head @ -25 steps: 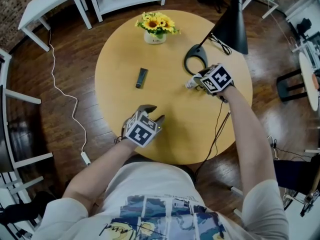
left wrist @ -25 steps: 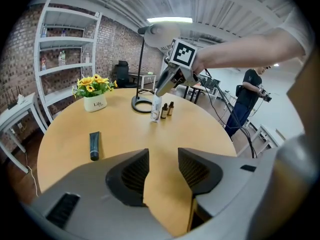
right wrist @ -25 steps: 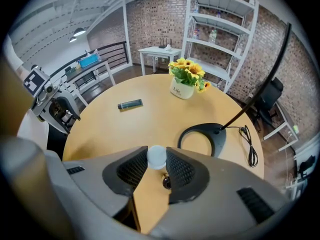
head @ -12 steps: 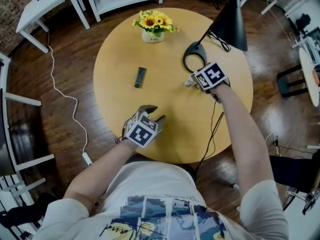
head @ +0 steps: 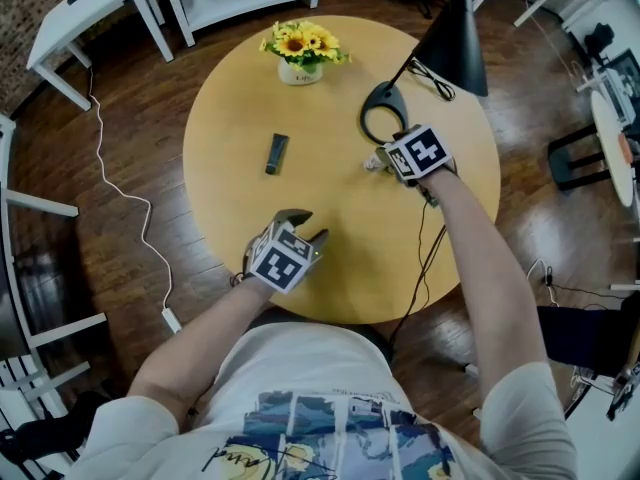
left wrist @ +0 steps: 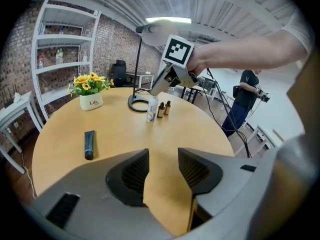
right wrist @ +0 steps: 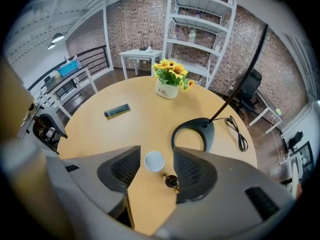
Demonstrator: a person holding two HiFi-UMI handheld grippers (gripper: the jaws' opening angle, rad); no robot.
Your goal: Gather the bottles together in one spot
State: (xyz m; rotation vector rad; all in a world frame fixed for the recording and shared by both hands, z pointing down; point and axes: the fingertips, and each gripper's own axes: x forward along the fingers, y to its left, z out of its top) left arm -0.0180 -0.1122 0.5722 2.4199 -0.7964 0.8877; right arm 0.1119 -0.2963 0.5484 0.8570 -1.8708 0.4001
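**Risk of a knocked-over bottle as the right tongs let go**

Right tongs (right wrist: pixel 156 156) have just been opening. Their jaws now stand wide, with the white bottle (right wrist: pixel 154 161) upright between them and a gap showing on either side of its round cap, so nothing is gripped. An amber dropper bottle (right wrist: pixel 171 181) stands just beside the right-hand jaw, close under its inner edge. That is the likeliest trouble: if the tongs draw off at a slant or with a twist, a ribbed pad could clip the cap or nudge the amber bottle. Both look narrow and tall for their bases, so a small sideways push would probably tip them, and a round bottle would roll on the smooth desk (right wrist: pixel 125 134).

The left gripper view shows a second amber bottle (left wrist: pixel 167 107) close by, so one fall could take the others with it. Just beyond the right tongs lie the lamp's dark ring-shaped base (right wrist: pixel 192 131) and its thin cable (right wrist: pixel 235 129), which could catch a jaw.

Left tongs (left wrist: pixel 163 159) hang about half apart over the desk's near edge, holding nothing. Well ahead of them and to their left lies a dark tube (left wrist: pixel 89 144), flat and soft-looking, far from the cluster. It may be the last piece to fetch, and a squeezable tube could slip or buckle in hard pads. Farther off stands a white pot of sunflowers (right wrist: pixel 167 90).
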